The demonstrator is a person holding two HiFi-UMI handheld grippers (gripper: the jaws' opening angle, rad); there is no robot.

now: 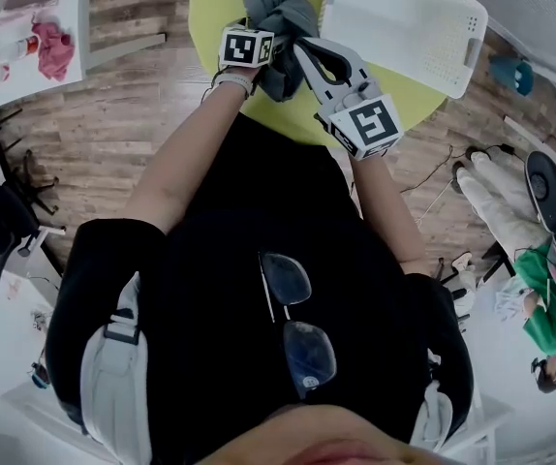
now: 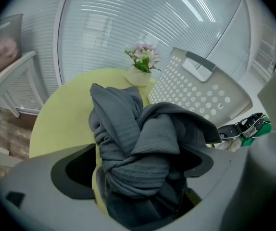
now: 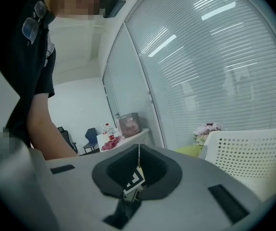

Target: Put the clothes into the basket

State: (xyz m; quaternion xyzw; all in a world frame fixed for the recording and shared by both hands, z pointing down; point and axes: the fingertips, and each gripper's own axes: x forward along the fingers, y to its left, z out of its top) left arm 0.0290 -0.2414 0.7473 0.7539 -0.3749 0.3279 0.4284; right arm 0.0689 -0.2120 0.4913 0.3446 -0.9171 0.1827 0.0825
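Clothes [image 2: 138, 138], 1 twisted grey bundle, sit bunched on the yellow table [image 1: 220, 8], just beside the white basket [image 1: 404, 22]. The left gripper [image 2: 143, 155] points down over the bundle, its jaws spread wide on either side of the cloth without squeezing it, probably to take a fuller hold. The right gripper [image 3: 138, 162] has its jaws pressed together on nothing and hangs close by, seemingly keeping clear.

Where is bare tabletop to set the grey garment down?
Bare: the yellow table left of the grey garment, out to its rim. Crowded: the white basket takes the right side, and the flower pot stands behind the garment.
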